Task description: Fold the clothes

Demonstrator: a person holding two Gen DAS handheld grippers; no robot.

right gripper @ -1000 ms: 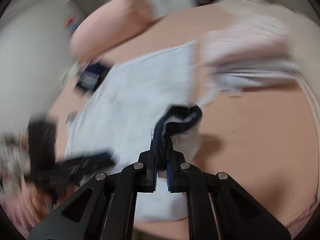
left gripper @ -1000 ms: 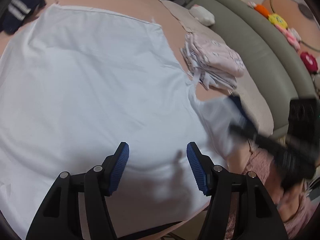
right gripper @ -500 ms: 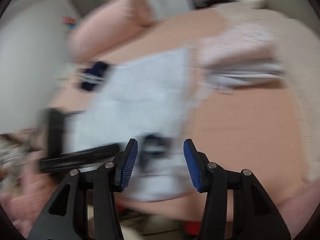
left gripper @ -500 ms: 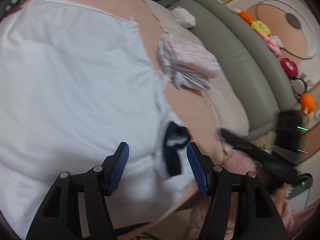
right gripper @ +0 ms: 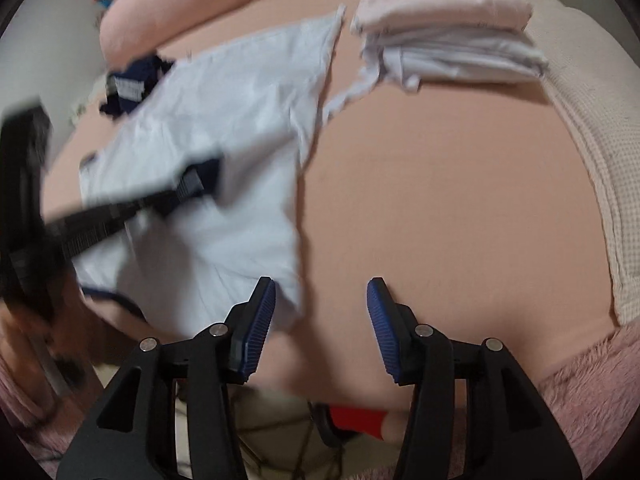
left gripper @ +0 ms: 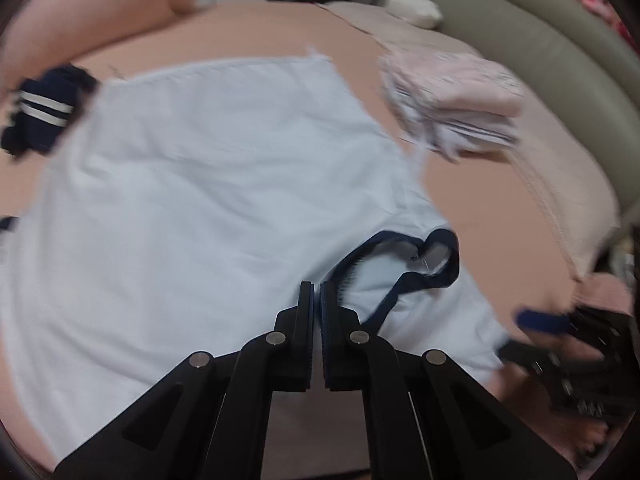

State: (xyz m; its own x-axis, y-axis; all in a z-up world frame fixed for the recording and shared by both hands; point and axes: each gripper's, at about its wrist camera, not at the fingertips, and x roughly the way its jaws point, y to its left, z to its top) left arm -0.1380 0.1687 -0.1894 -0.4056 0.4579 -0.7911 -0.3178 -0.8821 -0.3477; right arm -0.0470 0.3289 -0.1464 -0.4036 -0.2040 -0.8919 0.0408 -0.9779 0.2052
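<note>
A pale white shirt (left gripper: 200, 200) lies spread flat on the pink bed. Its navy-trimmed opening (left gripper: 416, 264) is bunched up near the front edge. My left gripper (left gripper: 318, 290) is shut, pinching that navy trim at its near end. From the right wrist view the same shirt (right gripper: 224, 120) lies to the left, with the blurred left gripper (right gripper: 192, 184) at the navy trim. My right gripper (right gripper: 320, 304) stands open over the bare sheet, its left finger beside the shirt's near corner, with nothing between its fingers.
A stack of folded pale clothes (left gripper: 452, 96) (right gripper: 448, 32) sits at the back right of the bed. A navy garment with white stripes (left gripper: 40, 108) lies past the shirt's far left corner. A pink pillow (right gripper: 172, 12) lies behind. Bare pink sheet (right gripper: 440, 200) spreads right of the shirt.
The right gripper let go of the navy trim, opened and drew back to the right. The left gripper moved onto the trim and shut on it.
</note>
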